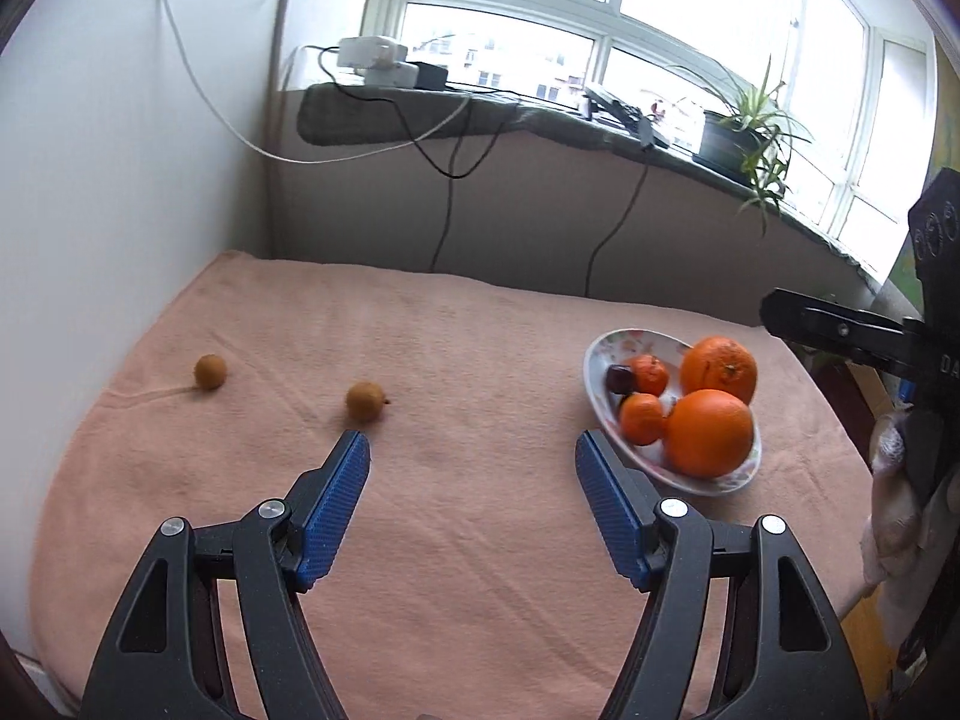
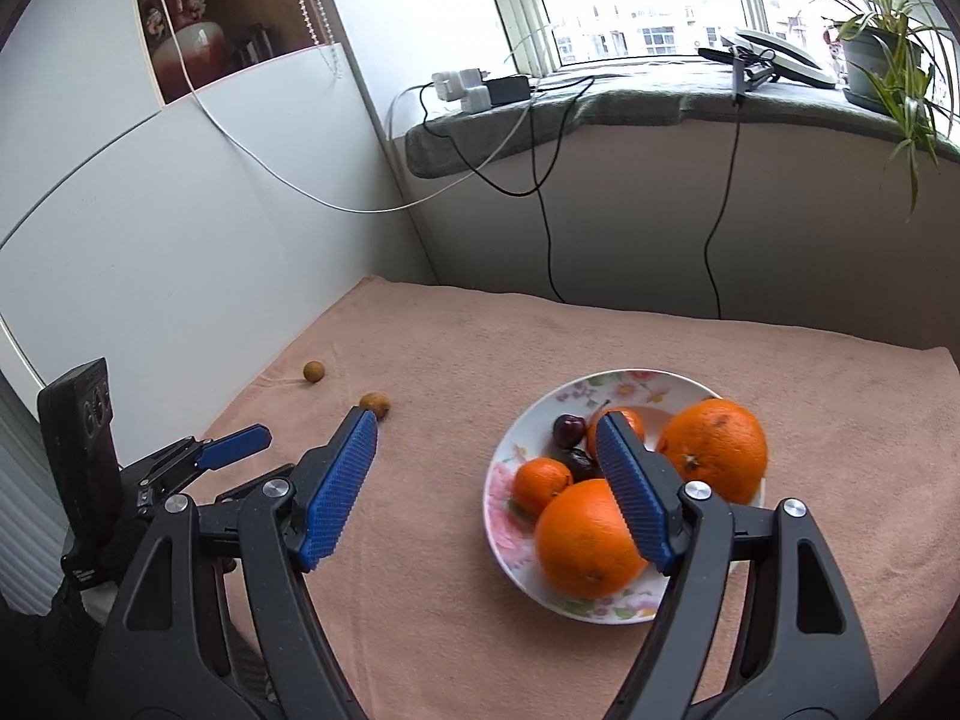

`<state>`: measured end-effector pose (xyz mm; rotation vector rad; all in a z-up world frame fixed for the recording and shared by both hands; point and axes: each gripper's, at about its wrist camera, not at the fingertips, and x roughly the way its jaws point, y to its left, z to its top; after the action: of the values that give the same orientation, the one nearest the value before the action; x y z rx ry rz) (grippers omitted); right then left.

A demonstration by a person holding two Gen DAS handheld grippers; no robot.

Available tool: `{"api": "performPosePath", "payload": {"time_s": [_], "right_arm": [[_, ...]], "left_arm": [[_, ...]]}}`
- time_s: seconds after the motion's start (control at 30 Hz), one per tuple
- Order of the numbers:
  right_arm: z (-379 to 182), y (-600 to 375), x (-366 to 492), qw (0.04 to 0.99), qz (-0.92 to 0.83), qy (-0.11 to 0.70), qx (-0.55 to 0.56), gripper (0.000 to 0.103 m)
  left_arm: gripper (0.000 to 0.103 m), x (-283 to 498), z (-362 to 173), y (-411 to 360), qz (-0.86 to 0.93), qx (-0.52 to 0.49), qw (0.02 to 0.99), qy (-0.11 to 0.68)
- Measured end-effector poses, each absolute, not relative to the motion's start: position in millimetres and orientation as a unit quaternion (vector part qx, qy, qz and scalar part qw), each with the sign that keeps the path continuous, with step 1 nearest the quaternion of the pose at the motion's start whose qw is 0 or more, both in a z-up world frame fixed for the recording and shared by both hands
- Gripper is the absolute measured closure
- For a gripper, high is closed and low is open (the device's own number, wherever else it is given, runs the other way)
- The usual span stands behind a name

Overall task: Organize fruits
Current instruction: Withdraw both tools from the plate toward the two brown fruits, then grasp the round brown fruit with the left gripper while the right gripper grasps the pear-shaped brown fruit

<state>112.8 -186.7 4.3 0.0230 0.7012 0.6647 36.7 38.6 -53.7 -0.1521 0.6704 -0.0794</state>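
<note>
A floral plate [image 1: 606, 348] [image 2: 501, 516] on the pink towel [image 1: 450, 324] holds two big oranges [image 2: 585, 540], two mandarins [image 2: 540, 483], a dark cherry [image 2: 567, 429] and another dark fruit. Two small brown round fruits lie loose on the towel to its left: one near [image 1: 365, 401] [image 2: 375, 403], one farther left [image 1: 210, 371] [image 2: 314, 371]. My left gripper [image 1: 472, 441] is open and empty, its left tip just short of the nearer brown fruit. My right gripper [image 2: 486, 420] is open and empty, with its right finger over the plate. The left gripper's blue finger [image 2: 237, 443] shows at the right wrist view's left.
A white wall [image 1: 120, 180] borders the towel on the left. Behind it is a low wall under a windowsill [image 2: 600, 102] with power adapters, hanging cables and a potted plant [image 1: 750, 120]. The towel's right edge drops off beside the plate.
</note>
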Motion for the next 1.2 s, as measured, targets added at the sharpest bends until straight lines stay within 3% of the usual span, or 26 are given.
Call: {"api": "performPosePath", "payload": {"time_s": [0.23, 0.73, 0.83, 1.07, 1.2], "right_arm": [[-7.9, -127.4, 109.0, 0.874, 0.348, 0.339, -0.028, 0.025], [-65.2, -29.1, 130.5, 0.847, 0.367, 0.374, -0.090, 0.025], [-74.9, -20.4, 138.9, 0.843, 0.365, 0.385, -0.090, 0.033], [-96.9, -5.8, 158.0, 0.829, 0.368, 0.414, -0.086, 0.051], [-104.2, 3.2, 165.2, 0.826, 0.365, 0.419, -0.090, 0.052]], "left_arm": [[0.032, 44.8, -64.1, 94.6, 0.014, -0.094, 0.940, 0.329], [0.053, 77.0, -88.0, 162.1, 0.063, -0.113, 0.929, 0.347], [0.059, 86.5, -95.2, 172.3, 0.063, -0.132, 0.923, 0.356], [0.062, 105.8, -103.6, 179.8, 0.061, -0.130, 0.919, 0.366], [0.064, 115.3, -110.5, 184.3, 0.059, -0.140, 0.915, 0.374]]}}
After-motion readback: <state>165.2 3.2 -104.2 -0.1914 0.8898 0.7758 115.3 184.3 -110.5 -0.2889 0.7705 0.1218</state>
